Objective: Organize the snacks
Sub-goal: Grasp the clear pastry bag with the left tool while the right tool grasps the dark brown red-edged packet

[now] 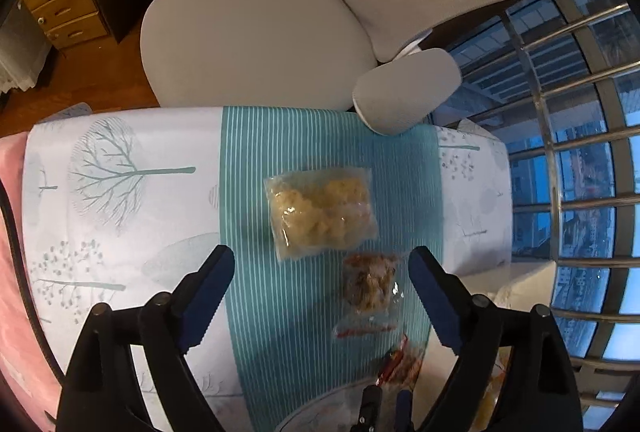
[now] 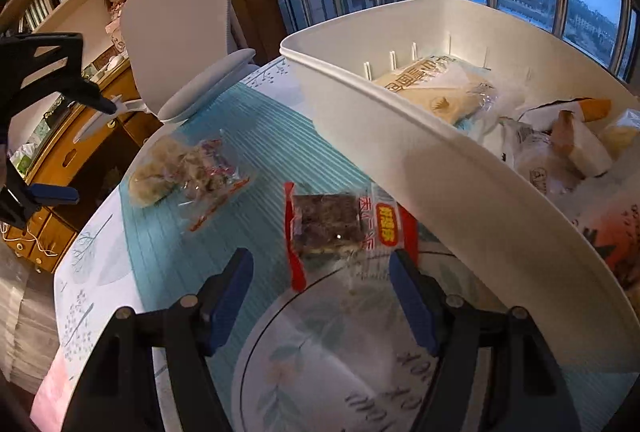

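Observation:
In the left wrist view my left gripper (image 1: 322, 272) stands open above the teal striped runner (image 1: 288, 332). A clear bag of brown snacks (image 1: 370, 288) lies between its fingers, nearer the right one and untouched. A clear bag of yellow snacks (image 1: 322, 214) lies just beyond it. In the right wrist view my right gripper (image 2: 320, 268) is open. A dark snack bar in a red-edged wrapper (image 2: 332, 224) lies just ahead of its fingertips, with no pad pressing on it. The two clear bags (image 2: 188, 168) lie further left, below the left gripper (image 2: 94, 152).
A white bin (image 2: 400, 152) holding several wrapped snacks stands at the right, its wall close to my right finger. A grey office chair (image 1: 256, 32) stands against the table's far edge. Barred windows are on the right, wooden drawers (image 1: 64, 12) across the floor.

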Tool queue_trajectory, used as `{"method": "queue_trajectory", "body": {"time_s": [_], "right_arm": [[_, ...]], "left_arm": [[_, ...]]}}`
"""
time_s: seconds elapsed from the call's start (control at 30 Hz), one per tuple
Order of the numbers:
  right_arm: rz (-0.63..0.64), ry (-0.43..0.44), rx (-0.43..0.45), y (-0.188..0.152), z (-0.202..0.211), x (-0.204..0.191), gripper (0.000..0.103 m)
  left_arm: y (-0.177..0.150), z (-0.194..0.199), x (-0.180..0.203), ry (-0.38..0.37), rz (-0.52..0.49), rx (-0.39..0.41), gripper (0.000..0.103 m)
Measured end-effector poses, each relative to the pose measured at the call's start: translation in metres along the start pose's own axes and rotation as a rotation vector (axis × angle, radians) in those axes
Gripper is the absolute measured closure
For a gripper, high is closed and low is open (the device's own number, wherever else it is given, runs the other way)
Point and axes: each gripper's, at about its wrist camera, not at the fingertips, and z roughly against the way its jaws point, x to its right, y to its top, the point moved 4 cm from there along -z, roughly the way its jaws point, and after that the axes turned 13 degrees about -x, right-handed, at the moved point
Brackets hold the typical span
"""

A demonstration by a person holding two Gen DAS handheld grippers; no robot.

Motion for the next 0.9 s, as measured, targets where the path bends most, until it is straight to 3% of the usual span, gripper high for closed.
{"method": "queue_trajectory", "body": {"time_s": [0.2, 0.9], "right_arm": [[0.000, -0.003, 0.031, 0.009, -0.002, -0.002, 0.032], [0.020, -0.111, -0.079, 0.020, -0.026, -0.002, 0.035]], "left_arm": [[0.011, -0.019, 0.004, 0.038, 0.003, 0.010, 0.015], [0.031, -0.066, 0.017, 0.114, 0.018, -0.007, 0.015]]}}
